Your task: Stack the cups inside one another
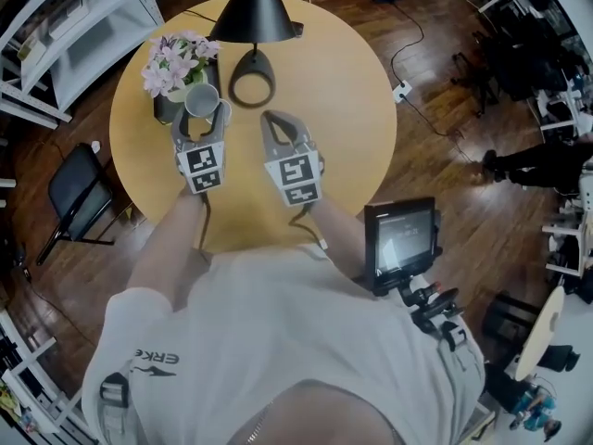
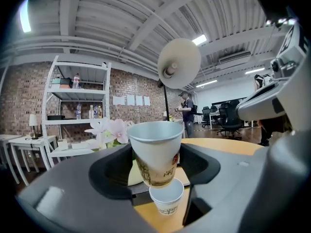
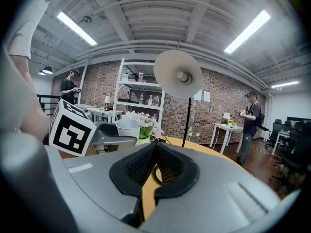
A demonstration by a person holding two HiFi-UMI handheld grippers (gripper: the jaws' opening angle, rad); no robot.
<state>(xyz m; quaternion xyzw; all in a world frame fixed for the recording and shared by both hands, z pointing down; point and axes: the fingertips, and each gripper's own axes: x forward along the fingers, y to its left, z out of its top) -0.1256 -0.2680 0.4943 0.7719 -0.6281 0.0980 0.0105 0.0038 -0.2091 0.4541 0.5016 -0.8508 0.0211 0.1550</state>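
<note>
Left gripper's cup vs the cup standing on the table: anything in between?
Nothing visible. The held cup in the left gripper hangs tilted just above the open mouth of the table cup. The flowers stand behind, and the shut right gripper is off to the side.

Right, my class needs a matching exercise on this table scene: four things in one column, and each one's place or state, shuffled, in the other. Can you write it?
Things
1. printed white paper cup
2. second, lower white paper cup
3. right gripper
4. pink flowers

Places or states
A. jaws together, nothing between them
B. upright on the round yellow table
C. beside the black cone lamp
D. tilted, gripped by the left gripper

Pairs: 1-D, 2-B, 3-A, 4-C
</note>
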